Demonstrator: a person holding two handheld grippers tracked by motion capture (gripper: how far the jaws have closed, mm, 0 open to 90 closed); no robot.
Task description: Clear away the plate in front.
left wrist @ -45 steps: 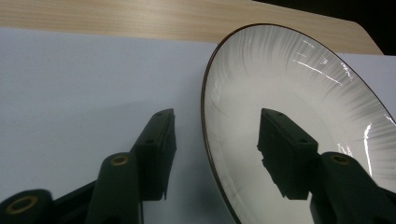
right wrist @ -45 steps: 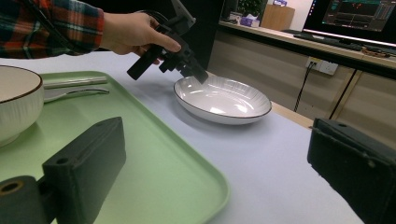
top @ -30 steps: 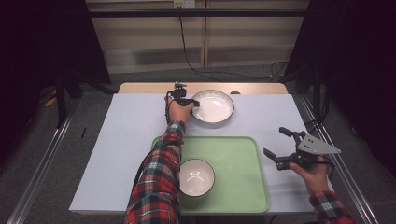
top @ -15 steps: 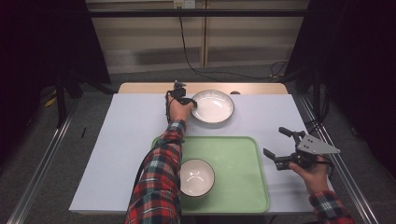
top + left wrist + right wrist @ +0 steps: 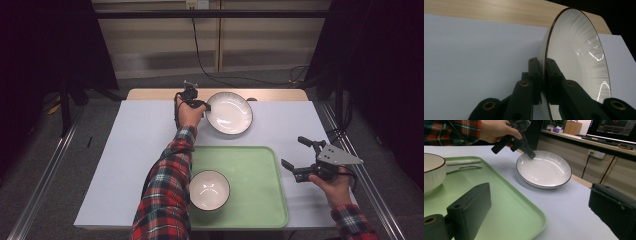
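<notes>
A white ribbed plate (image 5: 230, 113) with a dark rim lies at the far middle of the table. My left gripper (image 5: 205, 106) has just been closing on the plate's left rim and is now shut on it. In the left gripper view the pads (image 5: 535, 75) pinch the edge of the plate (image 5: 576, 57). From the right gripper view, the plate (image 5: 544, 170) looks slightly raised on the side where the left gripper (image 5: 531, 155) holds it. My right gripper (image 5: 294, 151) hovers open and holds nothing to the right of the green tray (image 5: 250, 165).
A white bowl (image 5: 209, 189) with a dark rim stands in the tray's near left part. Metal utensils (image 5: 461, 168) lie on the tray (image 5: 506, 202) behind the bowl (image 5: 431, 172). A white sheet (image 5: 130, 150) covers the table; a wooden strip (image 5: 150, 94) shows at the far edge.
The left gripper and the plate edge it holds have risen slightly. The right hand has stayed where it was.
</notes>
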